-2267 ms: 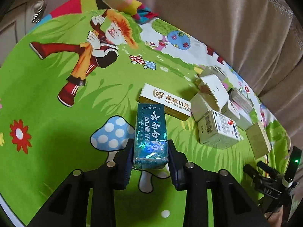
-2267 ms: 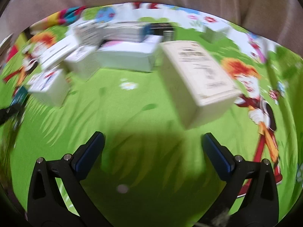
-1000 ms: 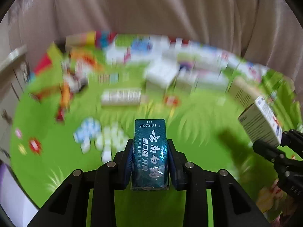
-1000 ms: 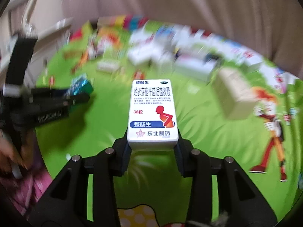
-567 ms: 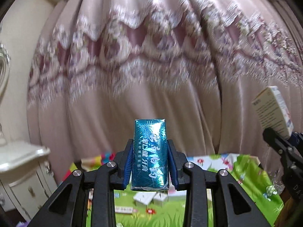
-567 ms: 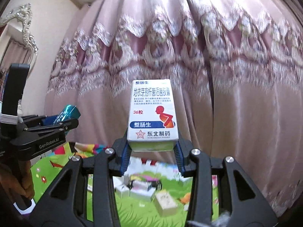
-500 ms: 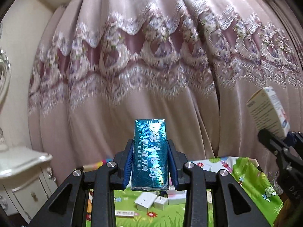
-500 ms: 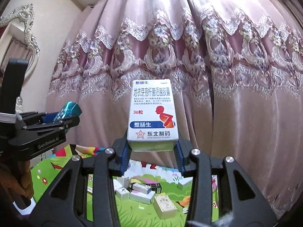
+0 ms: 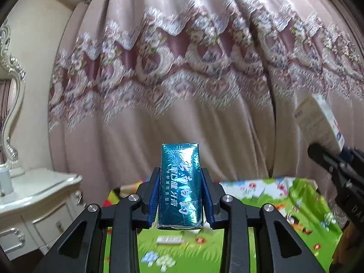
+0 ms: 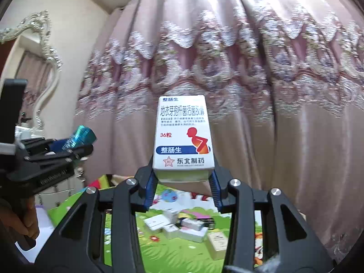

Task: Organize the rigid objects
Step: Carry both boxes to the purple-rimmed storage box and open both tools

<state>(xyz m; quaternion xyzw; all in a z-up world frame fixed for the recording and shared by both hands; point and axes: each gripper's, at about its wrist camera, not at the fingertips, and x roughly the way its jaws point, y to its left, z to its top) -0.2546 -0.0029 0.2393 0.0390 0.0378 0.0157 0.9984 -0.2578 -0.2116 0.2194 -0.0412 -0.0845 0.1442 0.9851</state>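
The left gripper (image 9: 179, 201) grips a shiny teal foil-printed rectangular carton (image 9: 180, 185), its blue pads pressed flat on the two long sides; the carton stands out ahead of the fingertips, level, with its printed face up. The right gripper (image 10: 183, 185) clamps a white rectangular cardboard medicine box with a red figure and blue band (image 10: 183, 134) the same way, near its lower end, most of the box projecting beyond the fingers and tilted slightly upward. Both boxes are held in the air in front of a pink lace-trimmed curtain (image 10: 261, 91).

Well below and beyond the right fingers, a cluster of small white and tan cardboard boxes (image 10: 188, 227) lies on a green cartoon-printed play mat (image 10: 159, 248). Below the left fingers one flat white box (image 9: 170, 240) lies on the same mat.

The step in hand looks like the carry: two boxes lifted, neither yet placed. Next, each needs lowering toward a chosen spot on the mat, squared with its neighbours, before the pads let go.
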